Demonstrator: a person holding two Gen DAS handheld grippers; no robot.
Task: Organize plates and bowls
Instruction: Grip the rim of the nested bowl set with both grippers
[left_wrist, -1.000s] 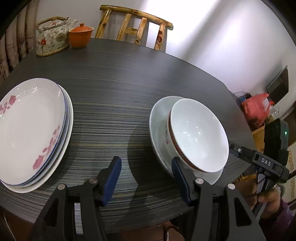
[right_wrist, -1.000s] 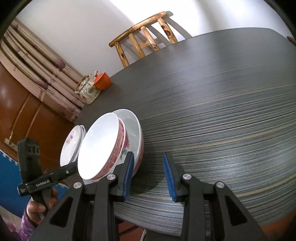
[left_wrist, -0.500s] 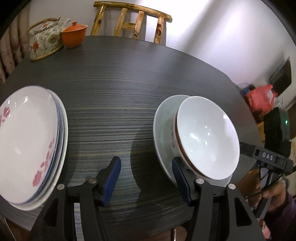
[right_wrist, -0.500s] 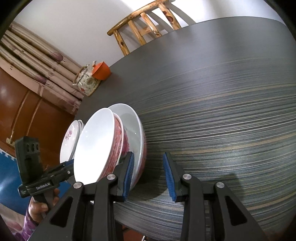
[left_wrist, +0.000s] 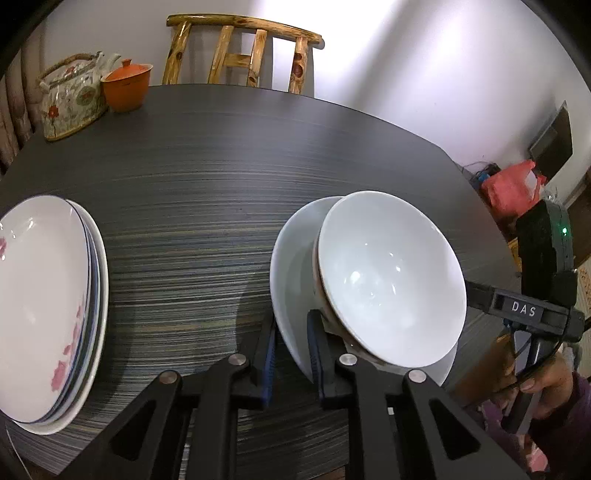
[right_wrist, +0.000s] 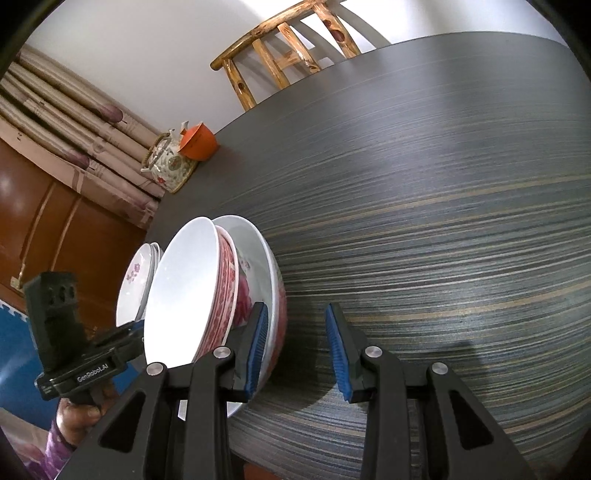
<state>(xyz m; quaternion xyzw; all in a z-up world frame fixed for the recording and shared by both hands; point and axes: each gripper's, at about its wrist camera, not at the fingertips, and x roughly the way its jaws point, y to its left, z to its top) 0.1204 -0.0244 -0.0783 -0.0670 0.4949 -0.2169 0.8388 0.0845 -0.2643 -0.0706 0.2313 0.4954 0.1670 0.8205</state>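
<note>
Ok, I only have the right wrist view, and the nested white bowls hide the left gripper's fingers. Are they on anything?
Observer: Yes. The left gripper has one finger on each side of the near rim of the large white outer bowl, and it looks closed on that rim.
Operator: And the smaller red-patterned bowl inside it, is there anything in that?
Observer: No. The smaller red-patterned bowl is empty, with a glossy white inside.
Operator: How many plates are in the stack beside the bowls?
Observer: The stack of white flowered plates shows about three rims.
</note>
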